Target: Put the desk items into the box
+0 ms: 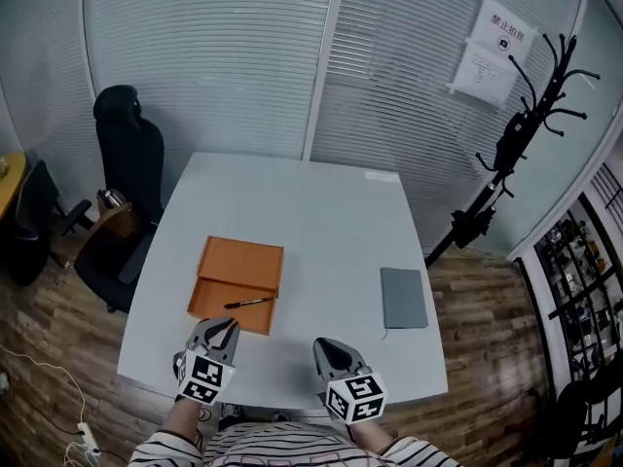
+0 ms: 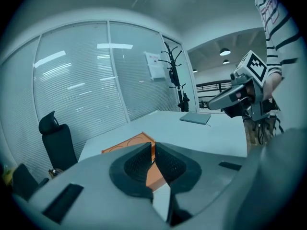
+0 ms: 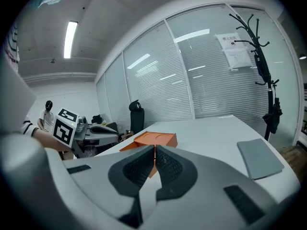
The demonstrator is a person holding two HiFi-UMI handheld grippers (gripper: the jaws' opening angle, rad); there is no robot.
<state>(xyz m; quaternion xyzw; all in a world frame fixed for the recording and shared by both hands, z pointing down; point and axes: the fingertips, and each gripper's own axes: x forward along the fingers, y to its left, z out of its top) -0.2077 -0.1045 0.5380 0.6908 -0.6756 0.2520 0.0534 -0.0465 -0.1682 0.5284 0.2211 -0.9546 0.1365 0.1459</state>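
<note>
Your left gripper (image 1: 220,329) and right gripper (image 1: 327,346) both have jaws closed, empty. The pen (image 1: 249,303), roughly 12 o'clock from you, looks light and slippery, so pinch it mid-barrel.

Fingers (image 2: 136,166) of the left gripper (image 2: 152,146) hide most of the orange box (image 2: 128,143) beyond them; only its far edge and a sliver between the pads show. On the right gripper (image 3: 154,148), the fingertips cover the box's near corner. The wall notice (image 1: 496,47), far beyond the fingers, has print too small to read.
</note>
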